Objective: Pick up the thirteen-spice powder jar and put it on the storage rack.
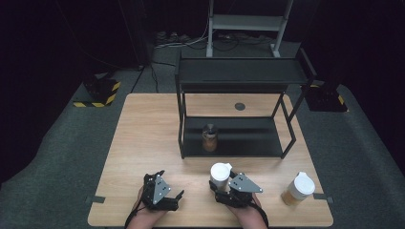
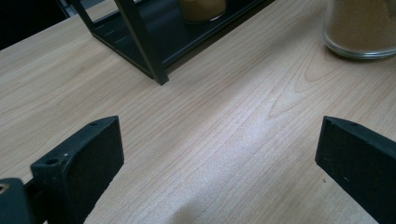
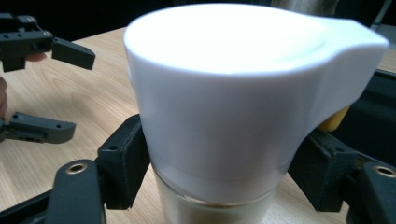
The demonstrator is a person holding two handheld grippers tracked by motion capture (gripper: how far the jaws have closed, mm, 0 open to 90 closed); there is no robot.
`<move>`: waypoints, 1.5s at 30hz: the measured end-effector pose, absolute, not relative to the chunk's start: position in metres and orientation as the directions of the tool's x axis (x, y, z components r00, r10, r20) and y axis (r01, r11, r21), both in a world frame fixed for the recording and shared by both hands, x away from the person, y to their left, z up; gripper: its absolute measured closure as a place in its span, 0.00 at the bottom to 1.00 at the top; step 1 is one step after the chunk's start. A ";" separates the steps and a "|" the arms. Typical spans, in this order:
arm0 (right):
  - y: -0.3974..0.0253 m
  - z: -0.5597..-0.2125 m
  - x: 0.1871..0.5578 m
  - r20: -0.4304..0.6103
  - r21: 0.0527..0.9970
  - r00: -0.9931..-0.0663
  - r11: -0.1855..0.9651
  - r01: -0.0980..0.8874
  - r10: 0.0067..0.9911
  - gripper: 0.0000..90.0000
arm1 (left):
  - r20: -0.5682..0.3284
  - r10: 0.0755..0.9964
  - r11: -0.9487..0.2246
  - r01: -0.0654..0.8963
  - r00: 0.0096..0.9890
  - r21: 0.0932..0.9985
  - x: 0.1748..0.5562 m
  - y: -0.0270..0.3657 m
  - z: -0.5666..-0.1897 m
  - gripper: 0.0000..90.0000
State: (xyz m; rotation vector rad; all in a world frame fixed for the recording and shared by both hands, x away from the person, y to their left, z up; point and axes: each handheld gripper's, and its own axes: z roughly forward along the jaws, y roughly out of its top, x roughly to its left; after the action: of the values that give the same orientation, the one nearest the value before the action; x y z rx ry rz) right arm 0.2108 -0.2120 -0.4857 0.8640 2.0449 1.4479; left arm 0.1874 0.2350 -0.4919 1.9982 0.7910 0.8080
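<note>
Right gripper view: we see the right gripper clamped on the jar, jaws on glass just under its white lid, just in front of the rack. Likely heavy, slick, breakable; we'd grip the glass. Left gripper wide, empty.

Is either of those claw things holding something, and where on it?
The right hand-held gripper clasps the white-lidded jar by its glass body, just under the lid. The left hand-held gripper is open, holding nothing.

Right gripper has its jaws hugging a white-lidded jar on both sides, down on the wooden bench. Left gripper sits off to the side, jaws spread apart.
</note>
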 end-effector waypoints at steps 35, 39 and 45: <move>-0.224 -0.482 0.209 -0.035 0.957 -0.643 0.211 0.199 0.765 0.34 | 0.251 0.756 -0.465 0.227 0.604 0.856 0.187 0.237 -0.493 0.02; -0.229 -0.481 0.209 -0.037 0.958 -0.630 0.208 0.199 0.775 0.34 | 0.251 0.756 -0.465 0.227 0.605 0.856 0.187 0.237 -0.492 0.02; -0.239 -0.477 0.210 -0.036 0.959 -0.609 0.199 0.202 0.792 0.34 | 0.251 0.755 -0.465 0.226 0.605 0.856 0.187 0.237 -0.492 0.02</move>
State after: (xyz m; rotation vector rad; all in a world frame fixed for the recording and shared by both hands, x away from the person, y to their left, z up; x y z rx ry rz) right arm 0.2101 -0.2385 -0.4775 0.9229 1.9396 1.4265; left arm 0.1872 0.2370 -0.4925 1.9958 0.7766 0.8020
